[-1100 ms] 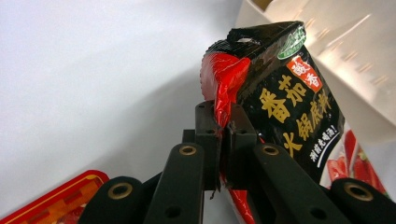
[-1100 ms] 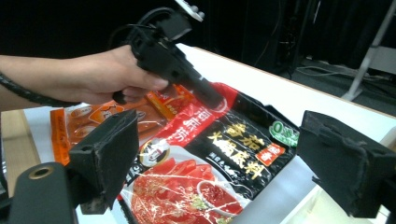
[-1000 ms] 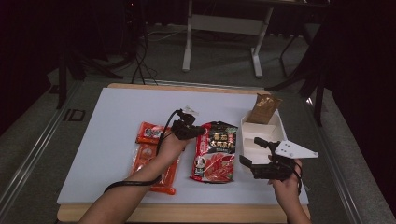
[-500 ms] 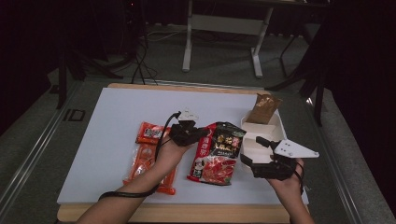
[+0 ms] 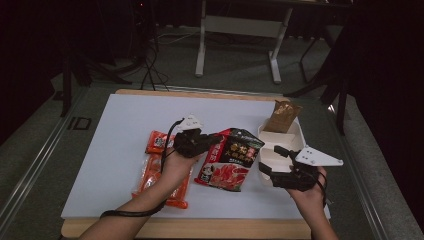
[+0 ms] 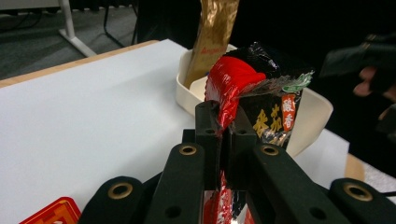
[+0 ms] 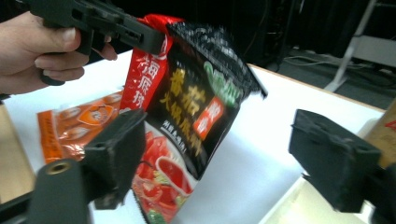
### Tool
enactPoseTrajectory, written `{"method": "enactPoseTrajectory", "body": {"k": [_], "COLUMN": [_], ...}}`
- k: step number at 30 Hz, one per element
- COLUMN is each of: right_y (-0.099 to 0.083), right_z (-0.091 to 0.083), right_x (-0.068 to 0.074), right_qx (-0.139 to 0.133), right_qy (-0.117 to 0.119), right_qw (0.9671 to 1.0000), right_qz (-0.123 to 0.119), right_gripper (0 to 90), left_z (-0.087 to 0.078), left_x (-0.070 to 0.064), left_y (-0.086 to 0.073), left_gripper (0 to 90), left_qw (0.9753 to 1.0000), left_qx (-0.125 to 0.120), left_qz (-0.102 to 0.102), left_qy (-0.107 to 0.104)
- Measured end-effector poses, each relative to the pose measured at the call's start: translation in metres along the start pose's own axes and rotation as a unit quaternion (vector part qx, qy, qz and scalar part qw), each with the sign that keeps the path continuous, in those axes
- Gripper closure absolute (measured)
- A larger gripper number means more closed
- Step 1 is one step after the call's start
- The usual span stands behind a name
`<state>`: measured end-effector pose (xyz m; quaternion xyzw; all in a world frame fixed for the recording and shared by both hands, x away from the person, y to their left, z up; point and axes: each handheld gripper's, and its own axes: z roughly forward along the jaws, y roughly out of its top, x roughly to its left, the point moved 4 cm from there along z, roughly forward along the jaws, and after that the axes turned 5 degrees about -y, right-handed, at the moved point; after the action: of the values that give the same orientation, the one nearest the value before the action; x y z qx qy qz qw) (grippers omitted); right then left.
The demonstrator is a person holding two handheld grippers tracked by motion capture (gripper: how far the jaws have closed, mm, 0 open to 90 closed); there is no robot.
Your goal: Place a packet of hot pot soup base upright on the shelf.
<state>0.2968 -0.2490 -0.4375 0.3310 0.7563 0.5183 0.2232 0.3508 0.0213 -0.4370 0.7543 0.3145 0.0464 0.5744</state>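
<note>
A red and black hotpot-seasoning packet (image 5: pixel 229 161) hangs tilted, its top edge raised and its lower end near the white table. My left gripper (image 5: pixel 212 141) is shut on its upper left corner; in the left gripper view the jaws (image 6: pixel 223 119) pinch the packet's (image 6: pixel 264 91) red edge. My right gripper (image 5: pixel 272 161) is open, to the right of the packet and over the near end of the white tray (image 5: pixel 295 137). In the right gripper view its fingers (image 7: pixel 116 149) stand wide apart with the packet (image 7: pixel 196 107) just beyond them, held by the left gripper (image 7: pixel 107 23).
A gold-brown pouch (image 5: pixel 282 116) stands in the tray's far end, also seen as the gold-brown pouch (image 6: pixel 212 37) in the left gripper view. Two orange packets (image 5: pixel 160 172) lie left of the left hand. The white board (image 5: pixel 125 120) covers the table; its wooden edge runs along the front.
The left gripper has lifted the packet's top corner off the table and swung it rightward, closer to the tray. The right gripper has barely moved and stays open.
</note>
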Motion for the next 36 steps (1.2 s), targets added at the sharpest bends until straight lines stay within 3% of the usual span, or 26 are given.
{"method": "enactPoseTrajectory", "body": {"k": [6,7,11,13,17,26,29,36], "right_y": [0.007,0.008,0.013,0.016,0.020,0.027,0.029,0.036], "right_z": [0.007,0.008,0.013,0.013,0.015,0.024,0.024,0.020], "right_x": [0.001,0.002,0.003,0.002,-0.001,-0.003,-0.004,0.000], "right_qx": [-0.002,-0.004,-0.001,-0.003,0.003,0.021,0.020,0.020], "right_qy": [0.008,0.008,0.013,0.020,0.040,0.061,0.071,0.065], "right_qw": [1.0000,1.0000,0.9999,0.9997,0.9989,0.9973,0.9963,0.9971], "right_qz": [0.002,0.001,0.005,0.011,0.022,0.036,0.045,0.035], "right_gripper": [20.9,21.9,25.5,35.3,43.9,68.8,73.1,76.6], "left_z": [-0.004,-0.004,-0.003,-0.003,-0.004,-0.004,-0.006,-0.012], "left_x": [-0.006,-0.007,-0.009,-0.009,-0.011,-0.018,-0.017,-0.016], "left_y": [0.006,0.007,0.009,0.009,0.012,0.016,0.017,0.018], "left_gripper": [86.4,86.5,86.4,86.3,86.3,86.2,85.9,81.0], "left_qw": [0.9993,0.9990,0.9986,0.9980,0.9972,0.9963,0.9962,0.9954], "left_qx": [-0.028,-0.030,-0.040,-0.048,-0.057,-0.068,-0.070,-0.062], "left_qz": [-0.002,0.005,0.002,-0.006,-0.011,0.000,0.001,0.003], "left_qy": [-0.025,-0.031,-0.033,-0.042,-0.048,-0.053,-0.052,-0.073]}}
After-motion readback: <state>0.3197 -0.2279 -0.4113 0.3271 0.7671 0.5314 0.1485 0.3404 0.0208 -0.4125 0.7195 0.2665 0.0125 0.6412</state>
